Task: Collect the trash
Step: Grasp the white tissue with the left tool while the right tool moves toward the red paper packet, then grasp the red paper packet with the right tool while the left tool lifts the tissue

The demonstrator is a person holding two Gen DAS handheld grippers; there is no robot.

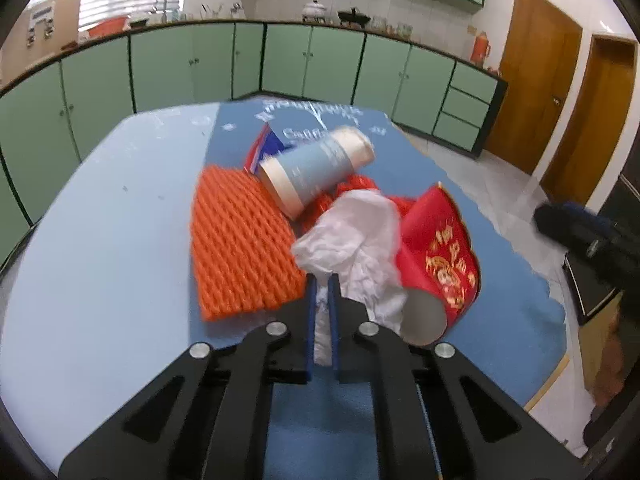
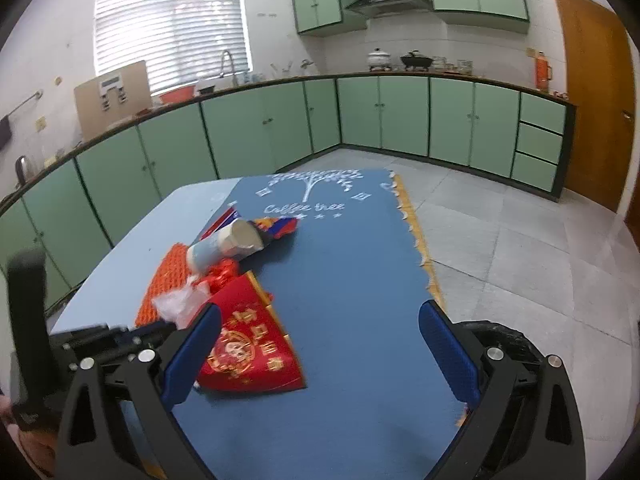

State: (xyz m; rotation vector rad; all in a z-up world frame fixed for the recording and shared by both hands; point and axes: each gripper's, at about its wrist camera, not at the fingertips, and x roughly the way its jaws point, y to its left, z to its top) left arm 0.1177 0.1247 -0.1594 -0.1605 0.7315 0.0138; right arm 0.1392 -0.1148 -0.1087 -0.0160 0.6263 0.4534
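left wrist: left gripper (image 1: pixel 323 284) pinches white tissue (image 1: pixel 352 240); right gripper (image 2: pixel 320 336) spread wide.

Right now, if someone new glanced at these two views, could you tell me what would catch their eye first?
Probably the bright heap of trash on the blue mat: an orange foam net on its left, a red and gold paper cup lying on its side at the right, and a pale blue cup tipped over behind. In front, the left gripper is shut on crumpled white tissue, while the right gripper hangs open over bare mat.
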